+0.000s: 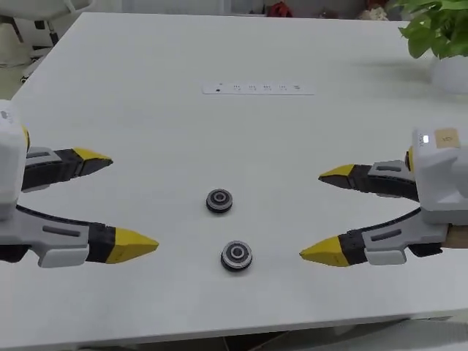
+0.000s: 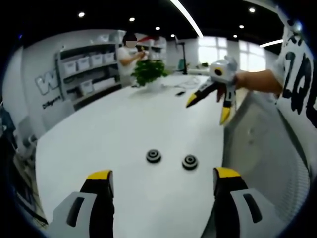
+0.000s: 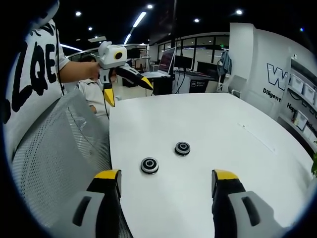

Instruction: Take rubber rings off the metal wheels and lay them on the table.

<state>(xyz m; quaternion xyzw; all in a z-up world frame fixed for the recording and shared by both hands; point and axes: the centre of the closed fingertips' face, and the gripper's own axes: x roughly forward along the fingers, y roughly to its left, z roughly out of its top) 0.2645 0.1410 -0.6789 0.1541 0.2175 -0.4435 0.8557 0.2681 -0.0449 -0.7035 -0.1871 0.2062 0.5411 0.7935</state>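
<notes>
Two small metal wheels with dark rubber rings lie flat on the white table (image 1: pixel 146 110). The farther wheel (image 1: pixel 219 201) (image 2: pixel 153 156) (image 3: pixel 182 148) sits just behind the nearer wheel (image 1: pixel 236 255) (image 2: pixel 189 161) (image 3: pixel 149 165), which is close to the front edge. My left gripper (image 1: pixel 123 205) (image 2: pixel 163 183) hovers at the left, open and empty, pointing right at the wheels. My right gripper (image 1: pixel 322 216) (image 3: pixel 166 183) hovers at the right, open and empty, pointing left. Each gripper also appears in the other's view: the right gripper (image 2: pixel 208 106), the left gripper (image 3: pixel 126 89).
A flush socket strip (image 1: pixel 257 89) is set into the table behind the wheels. A potted plant (image 1: pixel 437 33) (image 2: pixel 151 74) stands at the far right corner. A mesh chair back (image 3: pixel 54 148) is by the table's front edge. A person stands by shelves (image 2: pixel 91 72) in the background.
</notes>
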